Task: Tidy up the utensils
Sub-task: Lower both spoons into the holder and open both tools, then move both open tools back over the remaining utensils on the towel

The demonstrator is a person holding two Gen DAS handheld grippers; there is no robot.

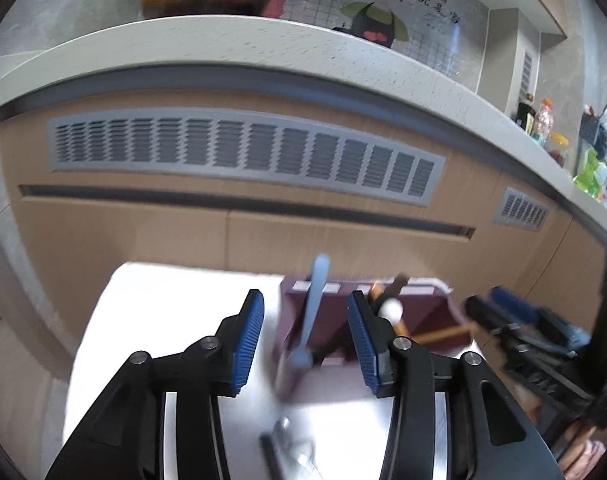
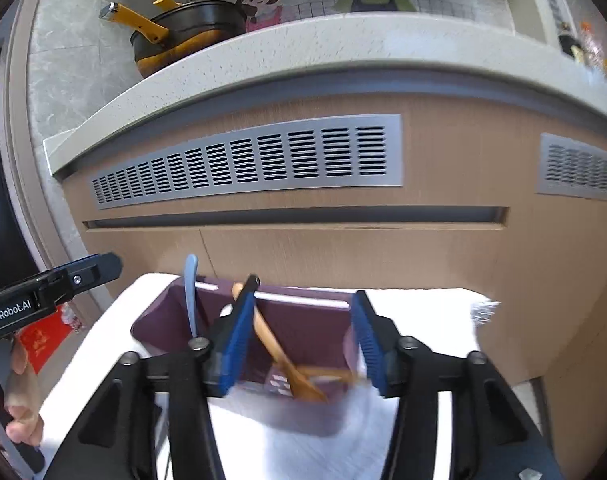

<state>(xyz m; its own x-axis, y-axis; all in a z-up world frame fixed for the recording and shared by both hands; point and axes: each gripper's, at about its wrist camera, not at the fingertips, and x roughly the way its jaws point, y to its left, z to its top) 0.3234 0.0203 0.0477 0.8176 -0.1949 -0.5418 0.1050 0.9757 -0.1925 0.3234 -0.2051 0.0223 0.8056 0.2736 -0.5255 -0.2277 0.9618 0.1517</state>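
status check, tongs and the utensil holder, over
Left tongs open, empty. Right tongs open, empty. Purple holder holds blue spoon, wooden spoon. Nothing blocking.

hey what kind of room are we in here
Most likely a home kitchen. A speckled countertop runs above wood cabinet fronts, a black and yellow pot sits on the counter, and a purple utensil holder with spoons stands on a white cloth in front.

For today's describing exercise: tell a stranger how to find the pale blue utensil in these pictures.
Start at the white cloth in front of the wooden kitchen cabinets, then find the dark purple holder on it. The pale blue utensil stands in the holder's left section, its handle above the rim. Its neighbours are brown wooden utensils; it alone is blue plastic.
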